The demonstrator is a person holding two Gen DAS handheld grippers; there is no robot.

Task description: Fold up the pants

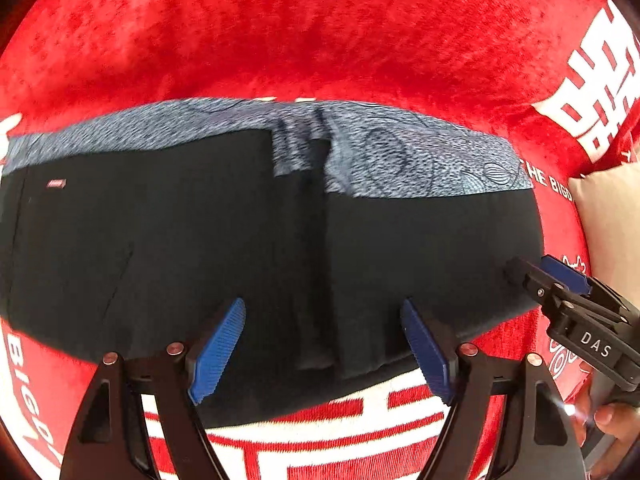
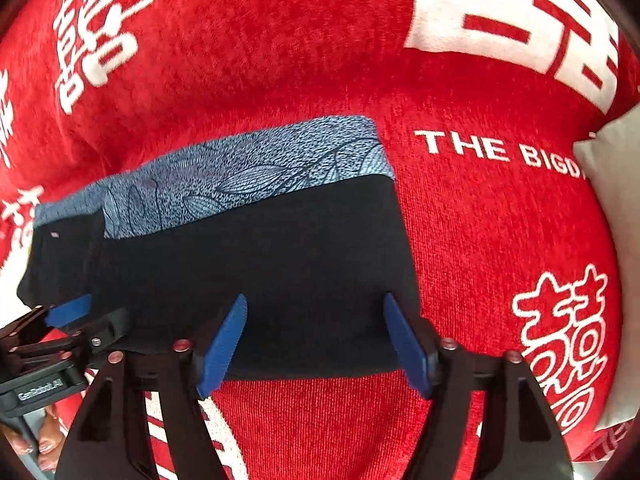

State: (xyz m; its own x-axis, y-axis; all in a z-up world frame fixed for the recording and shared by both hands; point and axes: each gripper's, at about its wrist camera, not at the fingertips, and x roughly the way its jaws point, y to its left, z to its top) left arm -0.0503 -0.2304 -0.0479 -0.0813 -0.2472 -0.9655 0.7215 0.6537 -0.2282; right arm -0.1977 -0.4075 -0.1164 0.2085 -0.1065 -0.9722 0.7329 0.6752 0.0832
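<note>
The black pants (image 1: 160, 240) lie folded flat on a red blanket, with a blue-grey patterned band (image 1: 400, 152) along their far edge. My left gripper (image 1: 323, 308) hangs open over the pants' near edge, its blue pads (image 1: 218, 350) wide apart and nothing pinched between them. In the right wrist view the same pants (image 2: 260, 260) and band (image 2: 240, 176) show. My right gripper (image 2: 315, 304) is open above the near right corner, its pads clear of the cloth. Each gripper shows in the other's view: the right gripper (image 1: 540, 270) at the pants' right end, the left gripper (image 2: 88, 316) at the left.
A red blanket (image 2: 460, 220) with white characters and lettering covers the whole surface. A beige pillow (image 2: 616, 208) lies at the right edge, also in the left wrist view as the pillow (image 1: 608, 216). A person's hand (image 1: 612, 420) holds the right gripper's handle.
</note>
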